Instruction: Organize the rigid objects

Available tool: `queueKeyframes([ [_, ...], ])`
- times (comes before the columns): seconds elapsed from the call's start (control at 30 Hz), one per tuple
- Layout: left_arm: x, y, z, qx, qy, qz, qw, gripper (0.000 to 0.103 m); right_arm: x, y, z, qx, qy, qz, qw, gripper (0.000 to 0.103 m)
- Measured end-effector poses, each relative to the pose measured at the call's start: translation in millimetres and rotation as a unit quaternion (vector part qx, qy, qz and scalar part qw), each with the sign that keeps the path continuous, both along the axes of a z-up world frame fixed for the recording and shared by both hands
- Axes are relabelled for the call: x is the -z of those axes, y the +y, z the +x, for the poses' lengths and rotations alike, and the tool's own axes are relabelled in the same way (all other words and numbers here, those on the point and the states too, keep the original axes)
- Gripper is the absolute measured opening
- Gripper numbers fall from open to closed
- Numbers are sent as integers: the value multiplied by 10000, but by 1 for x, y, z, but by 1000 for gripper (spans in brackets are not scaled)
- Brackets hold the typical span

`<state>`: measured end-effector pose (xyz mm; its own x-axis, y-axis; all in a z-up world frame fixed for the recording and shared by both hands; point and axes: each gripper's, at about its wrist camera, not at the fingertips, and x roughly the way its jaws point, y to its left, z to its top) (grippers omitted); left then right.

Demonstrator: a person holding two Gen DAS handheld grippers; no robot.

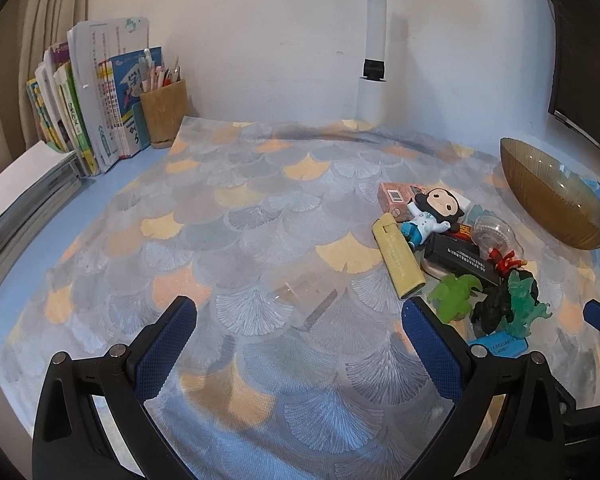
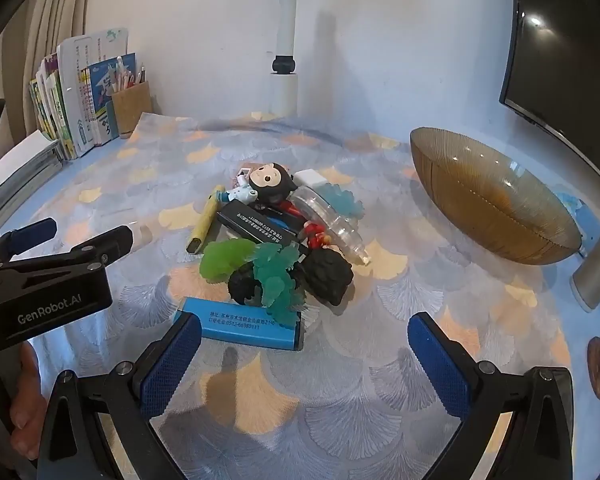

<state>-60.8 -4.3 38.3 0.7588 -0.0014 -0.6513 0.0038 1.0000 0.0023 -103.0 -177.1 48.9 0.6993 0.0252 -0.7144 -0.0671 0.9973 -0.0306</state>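
Observation:
A pile of small rigid objects lies on the patterned cloth [image 1: 260, 216]: a monkey figurine [image 2: 266, 186], a yellow stick [image 2: 204, 224], a black box [image 2: 260, 222], a blue box [image 2: 240, 322], green [image 2: 224, 258] and teal [image 2: 276, 276] toys, black toys [image 2: 330, 276], a clear plastic piece [image 2: 332, 220]. The pile also shows in the left wrist view, with the figurine [image 1: 432, 212] and yellow stick [image 1: 398, 258]. An amber glass bowl [image 2: 488, 196] stands to the right. My left gripper [image 1: 300, 312] is open and empty, left of the pile. My right gripper [image 2: 304, 334] is open and empty, just in front of the blue box.
Books [image 1: 96, 108] and a pen holder [image 1: 164, 114] stand at the back left. A white lamp post [image 1: 374, 40] rises at the back. A dark monitor [image 2: 568, 52] is at the right. A paper stack [image 1: 16, 208] lies at the left edge.

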Motion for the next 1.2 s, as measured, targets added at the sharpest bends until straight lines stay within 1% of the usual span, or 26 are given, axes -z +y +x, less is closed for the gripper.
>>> queueKeyframes([
  [0.13, 0, -1, 0, 1, 17, 11, 10000, 102, 2, 9, 1, -7, 49, 38, 10000, 103],
  [0.37, 0, -2, 1, 44, 43, 63, 10000, 102, 4, -3, 4, -3, 169, 86, 9998, 103],
  [0.4, 0, -1, 1, 57, 48, 53, 10000, 102, 4, 6, 0, 33, 118, 56, 9999, 103],
  [0.43, 0, -1, 1, 61, 55, 42, 10000, 102, 10, 3, 3, -10, 98, 94, 9999, 103],
  [0.63, 2, 1, 4, 22, 108, -67, 9999, 102, 10, 0, 1, 14, 130, 126, 9998, 103],
  [0.7, 2, 1, 4, 16, 109, -75, 9999, 102, 8, -4, 6, 10, 194, 184, 9996, 103],
  [0.83, 3, 2, 5, 36, 155, -104, 9998, 102, 10, -2, 8, -2, 262, 117, 9996, 103],
  [0.9, 4, 3, 5, 21, 150, -130, 9998, 102, 9, -3, 8, 2, 329, 185, 9993, 103],
  [0.97, 4, 3, 5, 22, 157, -139, 9998, 102, 10, -2, 8, 7, 265, 134, 9996, 103],
  [1.0, 4, 3, 5, 22, 158, -139, 9998, 102, 9, -2, 8, 4, 367, 160, 9992, 103],
  [1.07, 4, 3, 5, 23, 153, -139, 9998, 102, 10, -3, 8, 8, 405, 148, 9991, 103],
  [1.13, 4, 3, 5, 27, 160, -137, 9998, 102, 10, -2, 7, 9, 403, 147, 9991, 103],
  [1.2, 4, 2, 6, 27, 161, -124, 9998, 102, 9, -2, 8, 20, 283, 170, 9995, 103],
])
